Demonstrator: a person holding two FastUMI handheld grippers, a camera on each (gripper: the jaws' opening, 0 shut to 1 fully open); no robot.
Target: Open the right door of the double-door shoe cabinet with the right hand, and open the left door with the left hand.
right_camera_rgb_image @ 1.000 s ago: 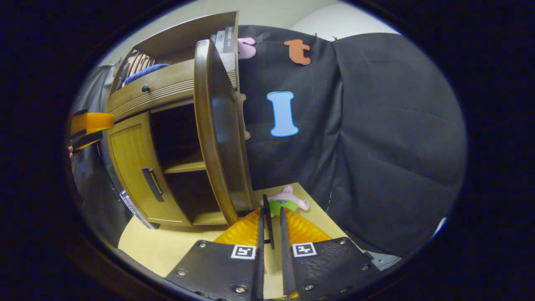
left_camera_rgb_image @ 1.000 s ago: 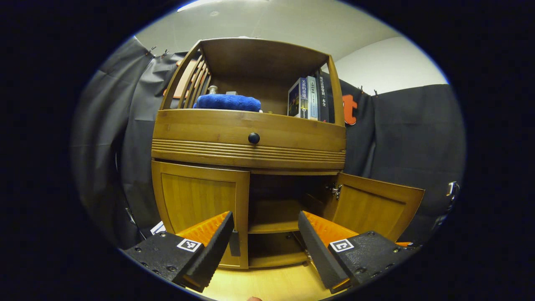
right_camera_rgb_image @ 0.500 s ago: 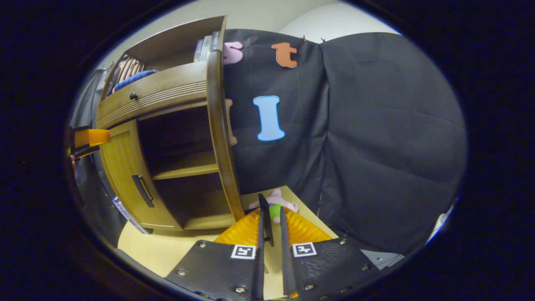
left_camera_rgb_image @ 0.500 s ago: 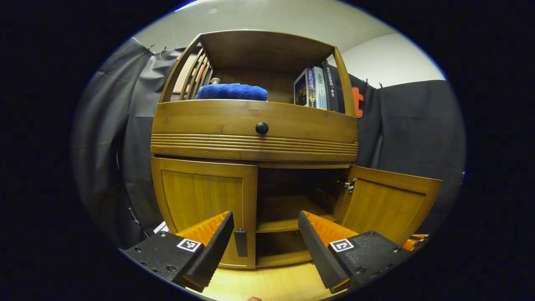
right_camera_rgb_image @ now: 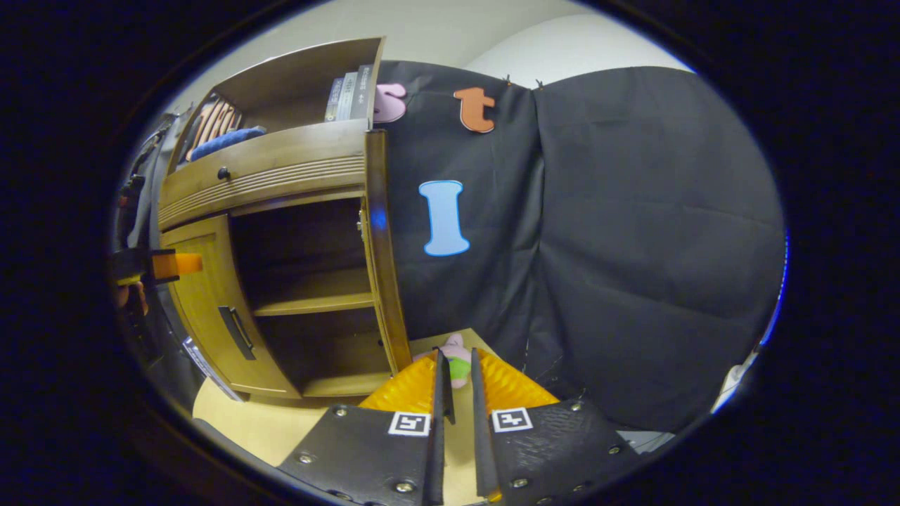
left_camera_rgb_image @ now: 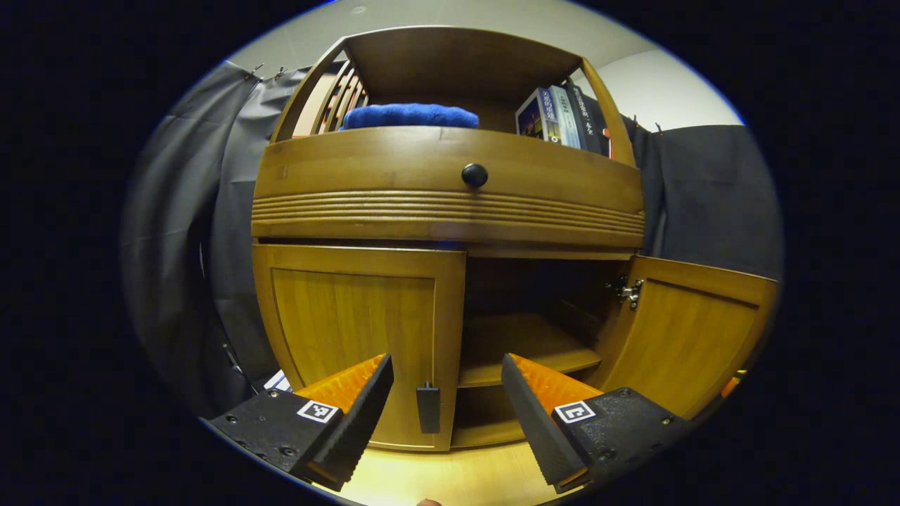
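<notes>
cabinet [left_camera_rgb_image: 450,183], on the floor: right door [left_camera_rgb_image: 692,337] standing wide open, left door [left_camera_rgb_image: 355,330] shut. i am holding the left gripper [left_camera_rgb_image: 445,400] spread before the left door's handle [left_camera_rgb_image: 427,407]. right gripper [right_camera_rgb_image: 455,376] is pinching the right door's handle [right_camera_rgb_image: 446,390].

cabinet [left_camera_rgb_image: 365,316] honey-brown wood | towel [left_camera_rgb_image: 410,116] blue | drawer knob [left_camera_rgb_image: 474,175] black | plush toy [right_camera_rgb_image: 457,355] pink-green

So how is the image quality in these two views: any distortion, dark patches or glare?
Left gripper view: strong fisheye bends the drawer front into a bow; the open compartment is dim. Right gripper view: the cabinet leans and curves, its interior is in shadow, and a small blue glare spot sits on the open door's edge.
</notes>
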